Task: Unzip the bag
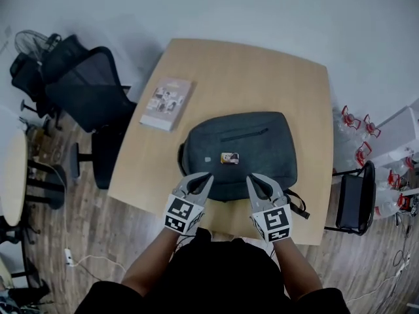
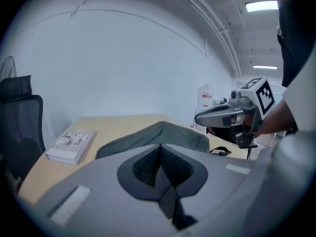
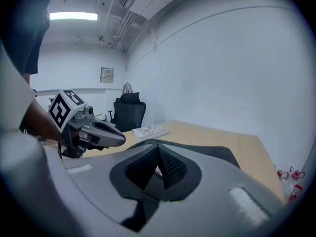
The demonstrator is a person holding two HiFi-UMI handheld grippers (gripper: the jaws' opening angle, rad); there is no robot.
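A dark grey backpack (image 1: 249, 150) lies flat on the wooden table (image 1: 262, 77), with a small label (image 1: 229, 157) on its top and a pocket zip line (image 1: 243, 135) behind that. My left gripper (image 1: 208, 176) and right gripper (image 1: 250, 177) hover side by side over the bag's near edge, both shut with nothing between the jaws. In the left gripper view the shut jaws (image 2: 159, 147) point over the backpack (image 2: 168, 132), and the right gripper (image 2: 222, 116) shows at the right. The right gripper view has its shut jaws (image 3: 159, 151) above the backpack (image 3: 219, 153), left gripper (image 3: 98, 135) beside.
A book (image 1: 167, 102) lies on the table left of the bag. A black office chair (image 1: 91, 93) stands at the table's left, another black chair (image 1: 353, 201) at its right. A round table (image 1: 13, 175) and cables on the floor are at far left.
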